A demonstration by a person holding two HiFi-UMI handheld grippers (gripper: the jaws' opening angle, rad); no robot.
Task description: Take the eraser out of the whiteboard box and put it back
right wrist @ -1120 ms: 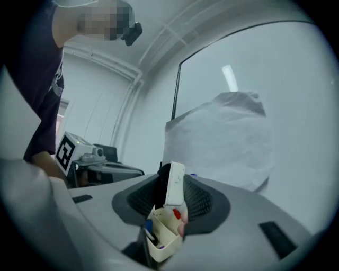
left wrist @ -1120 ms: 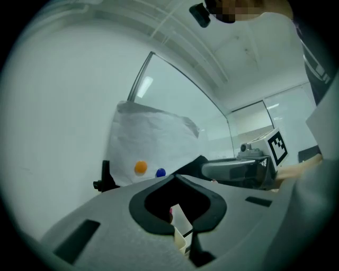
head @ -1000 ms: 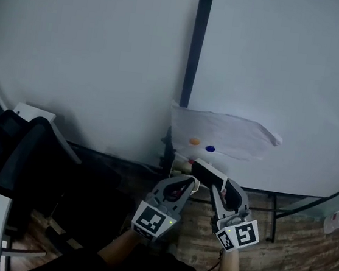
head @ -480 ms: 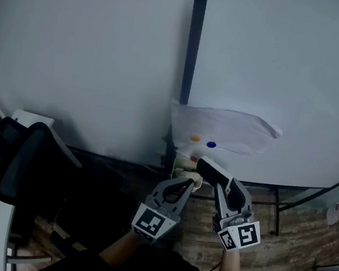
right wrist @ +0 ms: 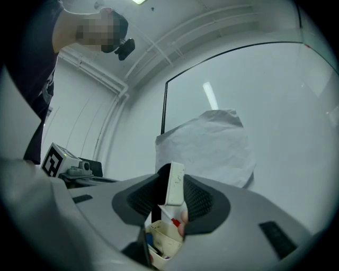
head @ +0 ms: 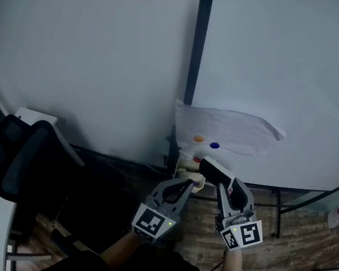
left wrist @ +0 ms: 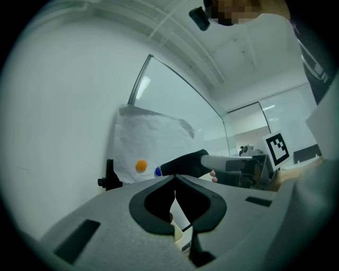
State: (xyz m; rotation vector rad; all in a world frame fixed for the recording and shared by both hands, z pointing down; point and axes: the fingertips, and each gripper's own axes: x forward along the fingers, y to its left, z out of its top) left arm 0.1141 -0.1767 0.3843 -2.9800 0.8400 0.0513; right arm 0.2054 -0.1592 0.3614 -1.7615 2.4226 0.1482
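My right gripper (head: 223,186) is shut on the whiteboard eraser (head: 215,170), a white block with a black felt side, and holds it just above and to the right of the cream whiteboard box (head: 185,163). In the right gripper view the eraser (right wrist: 174,185) stands upright between the pads, with the box (right wrist: 161,241) of markers below it. My left gripper (head: 184,183) is shut and holds nothing, its tips close to the box's front. From the left gripper view, the eraser's black side (left wrist: 185,164) shows ahead of the shut jaws.
A white paper sheet (head: 228,133) hangs on the whiteboard (head: 93,61) above the box, held by an orange magnet (head: 199,139) and a blue magnet (head: 215,146). A dark vertical bar (head: 196,55) divides the board. A black chair (head: 25,163) stands at the left.
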